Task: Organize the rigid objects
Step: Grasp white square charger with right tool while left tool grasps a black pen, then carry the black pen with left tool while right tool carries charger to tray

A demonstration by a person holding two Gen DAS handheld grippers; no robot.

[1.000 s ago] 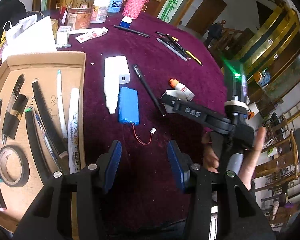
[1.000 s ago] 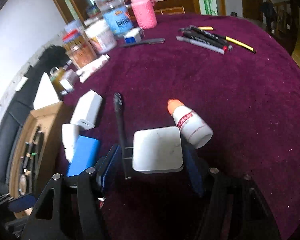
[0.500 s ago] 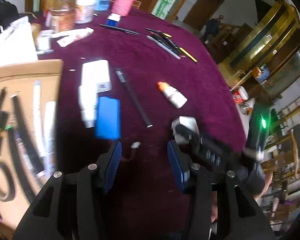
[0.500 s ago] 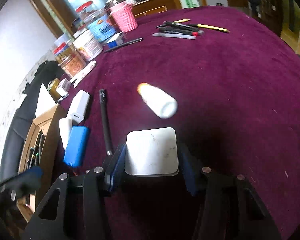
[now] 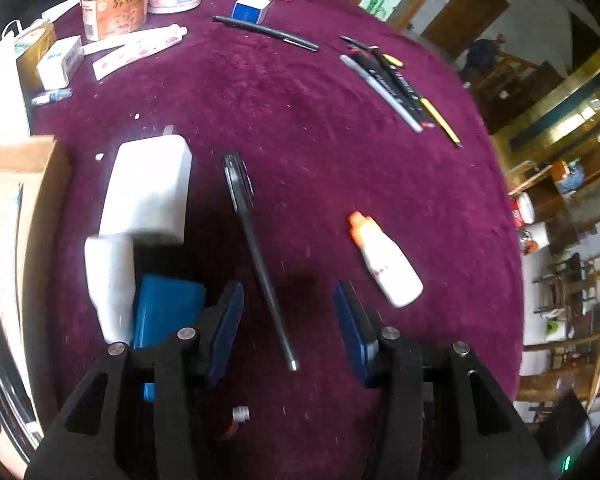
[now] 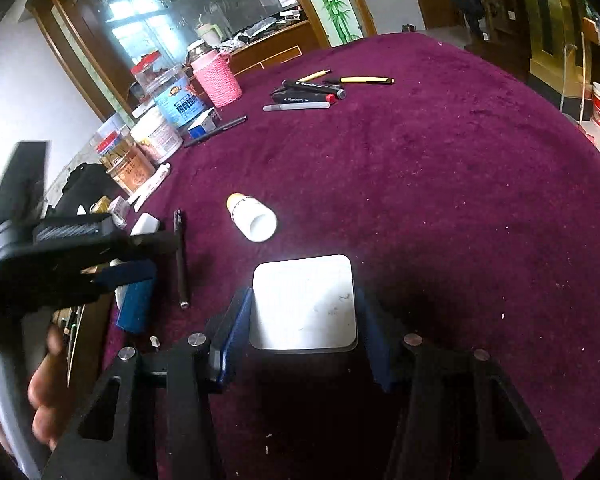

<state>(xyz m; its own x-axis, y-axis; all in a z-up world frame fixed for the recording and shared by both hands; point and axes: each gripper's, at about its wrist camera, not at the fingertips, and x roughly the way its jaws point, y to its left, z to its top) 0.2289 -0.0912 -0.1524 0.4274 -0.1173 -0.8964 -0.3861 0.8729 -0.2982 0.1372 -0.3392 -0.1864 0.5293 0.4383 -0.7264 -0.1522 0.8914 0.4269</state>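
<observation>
The right gripper [image 6: 304, 320] had a flat white square box [image 6: 303, 304] between its blue fingers [image 6: 230, 332], and those fingers had lately drawn in toward it; the left one lay against the box's edge, but the right one sat in the box's shadow, so I could not tell whether it pressed. The box's near end was hidden in that same darkness. The left gripper [image 5: 288, 328] hung with its fingers [image 5: 226, 328] apart over the purple surface [image 5: 300, 120], having narrowed a little, and the lower end of a black pen [image 5: 252, 248] lay loose between them, touching neither. A small white bottle [image 5: 384, 260] with an orange cap lay on its side just right of that gripper. To the left, a blue battery pack [image 5: 164, 308] was partly covered by the left finger, beside two blurred white blocks [image 5: 148, 188] whose outlines ran together. A cardboard tray [image 5: 16, 208] was cut off at the frame's edge, its contents smeared by motion. From the right camera, the left gripper and the hand [image 6: 40, 392] holding it were a dark blur.
</observation>
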